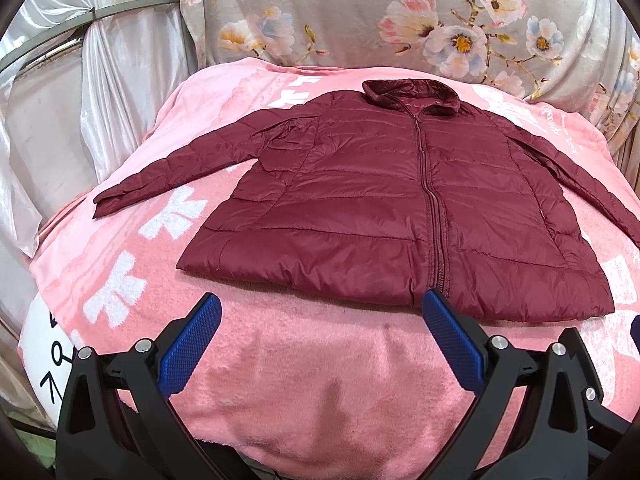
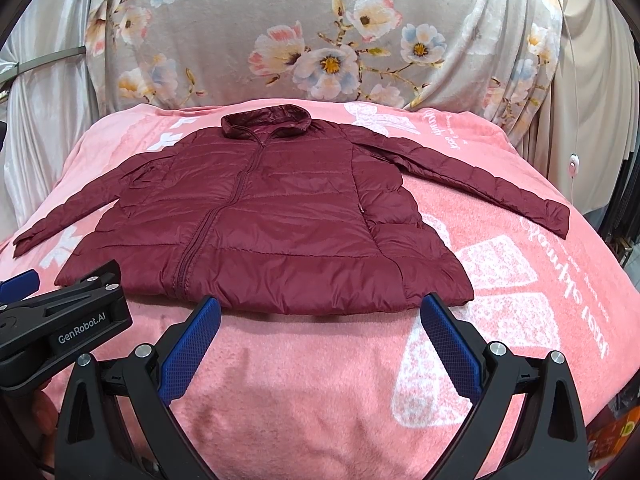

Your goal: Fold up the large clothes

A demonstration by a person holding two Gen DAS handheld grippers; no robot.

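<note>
A maroon quilted jacket (image 1: 380, 200) lies flat, front up and zipped, on a pink blanket (image 1: 312, 380), collar at the far end and both sleeves spread out to the sides. It also shows in the right wrist view (image 2: 272, 216). My left gripper (image 1: 322, 304) is open and empty, just short of the jacket's near hem, by the zipper. My right gripper (image 2: 320, 308) is open and empty, just short of the hem's right half. The left gripper's black body (image 2: 64, 316) shows at the left of the right wrist view.
The pink blanket (image 2: 520, 280) with white prints covers a bed. A grey floral sheet (image 2: 320, 40) hangs behind it. Silvery curtains (image 1: 100, 92) hang at the left. A white cord with a switch (image 2: 574, 166) hangs at the right.
</note>
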